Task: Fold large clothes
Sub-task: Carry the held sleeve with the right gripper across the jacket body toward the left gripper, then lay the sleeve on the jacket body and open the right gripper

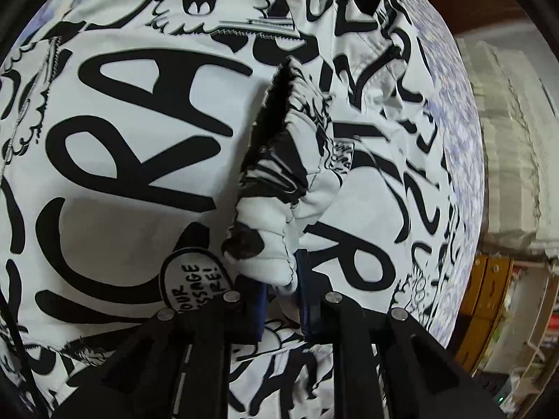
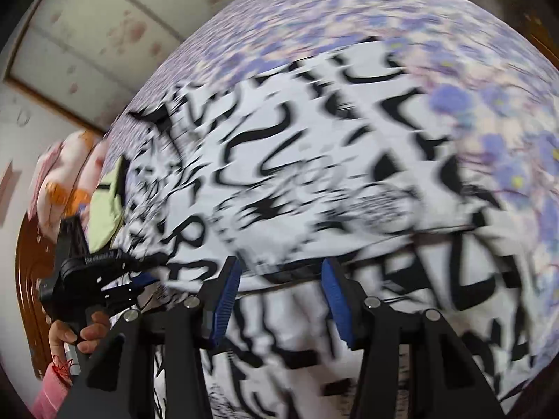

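Item: jacket, black-and-white print, spread on the bed. We note its sleeve cuff pinched shut in our left gripper, sleeve running toward 12 o'clock. Our right gripper hangs open and empty above the cloth; its view is motion-blurred, hem edges unclear

The white jacket with black graffiti lettering is smooth, matt woven cloth, gathered at its elastic cuff. The lilac floral bedsheet is soft matt fabric. The black plastic gripper carries ribbed blue rubber pads. The brown headboard is glossy varnished wood.
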{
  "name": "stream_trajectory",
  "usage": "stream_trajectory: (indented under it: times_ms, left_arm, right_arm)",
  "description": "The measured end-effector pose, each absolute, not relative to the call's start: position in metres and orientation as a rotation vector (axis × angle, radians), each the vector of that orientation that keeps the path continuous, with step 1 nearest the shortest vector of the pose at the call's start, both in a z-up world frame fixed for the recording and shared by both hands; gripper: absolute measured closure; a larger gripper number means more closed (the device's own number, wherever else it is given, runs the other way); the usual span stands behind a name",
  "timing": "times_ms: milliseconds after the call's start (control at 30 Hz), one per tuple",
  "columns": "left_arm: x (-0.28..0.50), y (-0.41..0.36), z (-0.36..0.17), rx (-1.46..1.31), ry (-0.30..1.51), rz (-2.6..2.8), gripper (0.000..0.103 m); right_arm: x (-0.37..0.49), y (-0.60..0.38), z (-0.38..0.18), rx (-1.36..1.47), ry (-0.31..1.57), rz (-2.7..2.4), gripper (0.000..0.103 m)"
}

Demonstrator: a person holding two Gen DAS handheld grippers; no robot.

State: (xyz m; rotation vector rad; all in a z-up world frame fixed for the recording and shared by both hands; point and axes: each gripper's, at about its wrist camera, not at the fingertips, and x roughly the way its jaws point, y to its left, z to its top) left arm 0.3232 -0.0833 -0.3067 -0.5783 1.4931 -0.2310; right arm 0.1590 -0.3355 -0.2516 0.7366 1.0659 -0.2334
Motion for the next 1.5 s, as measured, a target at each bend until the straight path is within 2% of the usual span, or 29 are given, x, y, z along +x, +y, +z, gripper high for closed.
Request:
stream_trajectory:
  times_ms: [133,200,267,333,400,567,700,900,1233,1333,1367,1433,1500]
  left_arm:
    - [0.325,-0.089,-0.285,-0.574,1.437,-0.223,0.093]
    - [0.326,-0.090,-0.279,-0.543,1.424,-0.218,0.093]
    - [0.327,-0.092,-0.277,-0.500,1.420,-0.198,0.093]
    - [0.326,-0.089,-0.282,-0.496,1.446,-0.161,0.093]
    - [0.324,-0.084,-0.289,-0.512,1.470,-0.122,0.093]
    - [0.319,-0.089,-0.297,-0.505,1.454,-0.061,0.093]
    - [0.316,-0.087,-0.304,-0.522,1.472,-0.006,0.092]
    - [0.313,-0.084,-0.313,-0.521,1.471,0.071,0.091]
    - [0.314,-0.096,-0.317,-0.454,1.472,0.093,0.091]
    - [0.317,-0.096,-0.317,-0.441,1.483,0.074,0.088]
    - [0.318,-0.096,-0.316,-0.431,1.488,0.071,0.085]
    - [0.323,-0.095,-0.313,-0.403,1.508,0.063,0.074]
    - [0.326,-0.094,-0.304,-0.370,1.505,0.047,0.072]
  right_arm:
    - [0.154,-0.359,-0.247,0.716,1.051,-0.245,0.061]
    - [0.155,-0.367,-0.245,0.691,1.048,-0.238,0.070]
    - [0.156,-0.374,-0.247,0.692,1.051,-0.210,0.087]
    - [0.159,-0.379,-0.249,0.718,1.060,-0.176,0.097]
    - [0.167,-0.382,-0.250,0.768,1.054,-0.122,0.102]
    - [0.201,-0.360,-0.258,0.861,1.033,0.023,0.103]
    - [0.238,-0.316,-0.275,0.708,1.190,0.042,0.103]
    - [0.253,-0.287,-0.312,0.634,1.350,0.072,0.103]
    - [0.209,-0.377,-0.302,0.509,1.396,-0.197,0.103]
    - [0.185,-0.418,-0.296,0.713,1.353,-0.216,0.103]
    - [0.183,-0.421,-0.294,0.669,1.369,-0.267,0.103]
    - [0.183,-0.421,-0.290,0.575,1.381,-0.291,0.103]
    - [0.183,-0.420,-0.290,0.569,1.388,-0.311,0.103]
